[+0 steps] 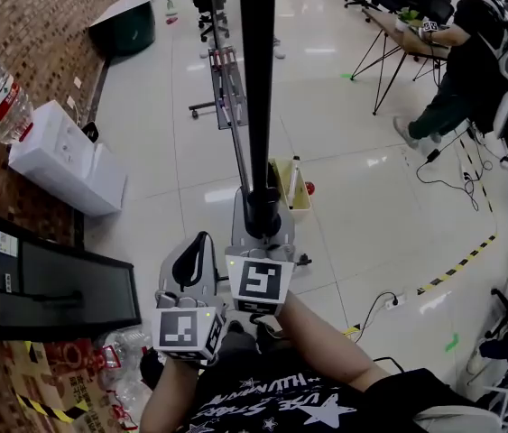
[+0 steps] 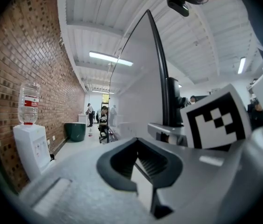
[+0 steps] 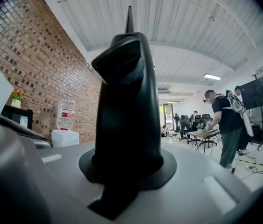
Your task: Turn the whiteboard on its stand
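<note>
Squarely within right tool [image 3: 126,171]: whiteboard [image 3: 126,101].

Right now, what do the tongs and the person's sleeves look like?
The left tongs and right tongs are pale grey plastic with black pads inside their jaws. Each carries a white cube printed with black square markers. The person wears a black short-sleeved T-shirt with white stars and lettering.

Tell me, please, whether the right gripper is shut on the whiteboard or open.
Shut on the whiteboard: in the right gripper view its black edge fills the gap between the jaws.
</note>
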Available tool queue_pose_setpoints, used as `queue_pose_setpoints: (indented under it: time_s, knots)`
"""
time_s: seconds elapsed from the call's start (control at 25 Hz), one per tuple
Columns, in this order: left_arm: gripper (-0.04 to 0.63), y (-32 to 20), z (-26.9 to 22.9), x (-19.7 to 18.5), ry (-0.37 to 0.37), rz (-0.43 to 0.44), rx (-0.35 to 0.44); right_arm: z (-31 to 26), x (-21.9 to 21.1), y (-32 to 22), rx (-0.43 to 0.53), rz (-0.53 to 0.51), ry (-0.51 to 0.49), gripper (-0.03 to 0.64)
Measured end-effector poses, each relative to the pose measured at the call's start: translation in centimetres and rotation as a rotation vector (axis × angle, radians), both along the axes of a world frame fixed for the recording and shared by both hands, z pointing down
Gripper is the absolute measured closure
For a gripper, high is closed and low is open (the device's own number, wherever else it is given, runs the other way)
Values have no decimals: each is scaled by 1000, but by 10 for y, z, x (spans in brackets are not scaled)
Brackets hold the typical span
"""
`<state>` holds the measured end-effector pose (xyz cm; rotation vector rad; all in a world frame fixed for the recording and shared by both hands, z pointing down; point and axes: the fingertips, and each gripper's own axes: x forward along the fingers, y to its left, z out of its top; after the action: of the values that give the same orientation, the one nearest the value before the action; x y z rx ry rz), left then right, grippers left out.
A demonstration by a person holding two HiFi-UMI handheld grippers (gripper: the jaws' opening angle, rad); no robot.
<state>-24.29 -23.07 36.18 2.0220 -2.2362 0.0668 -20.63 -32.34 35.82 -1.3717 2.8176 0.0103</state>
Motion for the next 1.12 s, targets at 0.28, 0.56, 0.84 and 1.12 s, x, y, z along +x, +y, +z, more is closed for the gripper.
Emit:
queue_pose_setpoints:
  time_s: [0.28,0.56,0.84,1.12]
  knots:
    - [589,14,-1,13,24,35,-2,-1,12,20,-7,14,1,525]
    - [589,48,6,20,48,74,-17,-1,24,46,-6,20,-4,526]
    - [589,85,1,37,56,122,-6,-5,45,85,12,37,-18,525]
    - [589,119,13,47,73,175,-26,-9,60,112,16,42,-19,523]
